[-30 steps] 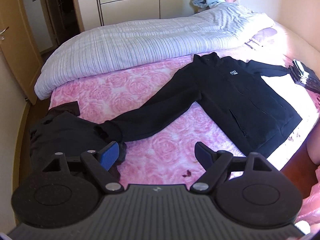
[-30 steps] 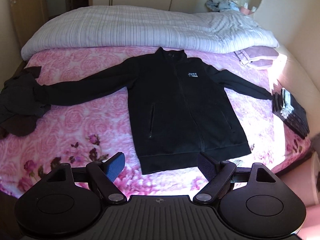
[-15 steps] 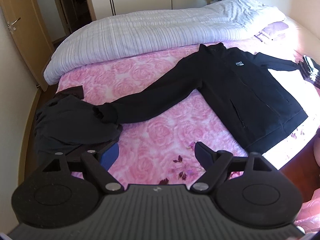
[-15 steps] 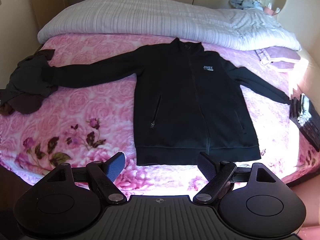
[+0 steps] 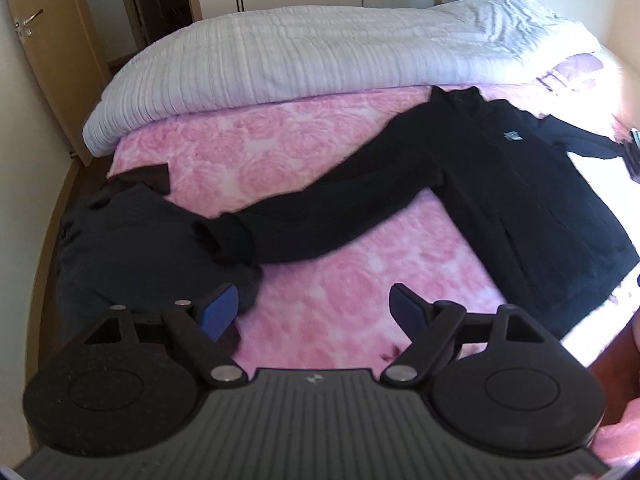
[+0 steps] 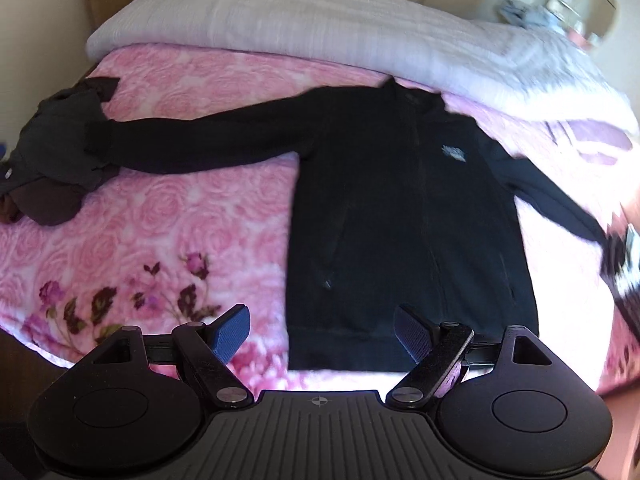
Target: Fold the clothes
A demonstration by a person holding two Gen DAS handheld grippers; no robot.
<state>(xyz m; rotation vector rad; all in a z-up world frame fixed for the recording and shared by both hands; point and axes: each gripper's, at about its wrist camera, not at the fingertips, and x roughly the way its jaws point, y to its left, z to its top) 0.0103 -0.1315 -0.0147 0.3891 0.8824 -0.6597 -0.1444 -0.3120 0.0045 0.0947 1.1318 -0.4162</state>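
Note:
A black zip jacket (image 6: 404, 216) lies flat, front up, on the pink rose bedspread (image 6: 192, 216), both sleeves spread out. In the left wrist view the jacket (image 5: 532, 200) stretches its near sleeve (image 5: 320, 216) toward a heap of dark clothes (image 5: 132, 248). My left gripper (image 5: 314, 308) hangs open above the bedspread, just short of that sleeve's cuff, with nothing between its fingers. My right gripper (image 6: 322, 330) is open over the jacket's bottom hem (image 6: 360, 356), holding nothing.
A rolled white striped duvet (image 5: 320, 56) lies across the far side of the bed. The dark clothes heap (image 6: 52, 168) sits at the bed's left edge. A folded dark patterned item (image 6: 624, 276) lies at the right edge. A wooden door (image 5: 36, 40) and wardrobe stand behind.
Both grippers have moved down and closer to the bed. The left view now sits nearer the sleeve cuff, the right nearer the jacket's hem. Both stay open.

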